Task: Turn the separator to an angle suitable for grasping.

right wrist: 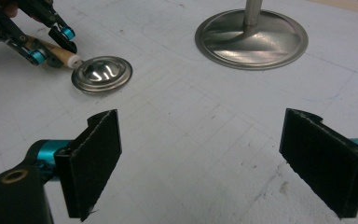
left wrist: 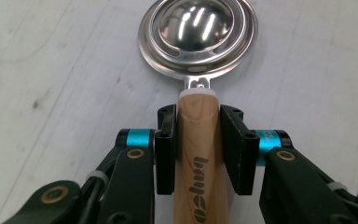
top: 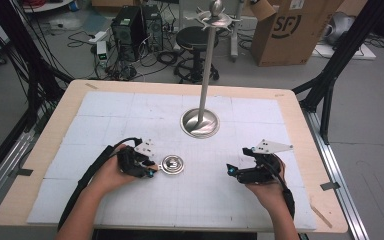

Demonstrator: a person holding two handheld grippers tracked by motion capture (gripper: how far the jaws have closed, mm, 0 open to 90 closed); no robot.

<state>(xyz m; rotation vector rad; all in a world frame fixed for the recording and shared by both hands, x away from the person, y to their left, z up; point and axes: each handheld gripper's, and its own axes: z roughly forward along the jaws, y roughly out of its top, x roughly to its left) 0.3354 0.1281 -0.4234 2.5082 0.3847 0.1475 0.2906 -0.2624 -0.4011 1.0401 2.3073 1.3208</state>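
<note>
White gridded mat [top: 130,125] covers the pale wooden counter [top: 55,125]; beyond its far edge sit computer towers [top: 135,25], a black stool [top: 196,40] and a cardboard box [top: 292,30] on a grey floor strewn with cables.

Left gripper [left wrist: 199,122]: its black fingers [left wrist: 165,149] are clamped on either side of a light wooden handle [left wrist: 198,163] with dark printed lettering along its length. Just ahead of the fingertips the handle ends in a white collar, then a short metal tab, then the head of the utensil [left wrist: 198,35]: a round, polished steel disc with a domed centre, a raised outer ring, and curved slots between the two. The head lies flat on the mat straight out from the fingers; ceiling lights reflect in the dome. In the high view the left gripper [top: 147,167] is held in the person's left hand [top: 112,172], the disc [top: 172,164] immediately beyond the fingers toward the counter's middle.

Right gripper [right wrist: 200,163]: fingers [right wrist: 95,158] spread wide apart, nothing between them, low over bare mat. Ahead and to the left of them lies the steel disc; ahead and slightly right stands the round steel base [right wrist: 251,39] of an upright pole stand [top: 207,65]. Right hand [top: 265,187] holds this gripper [top: 232,171], well apart from the left one.
</note>
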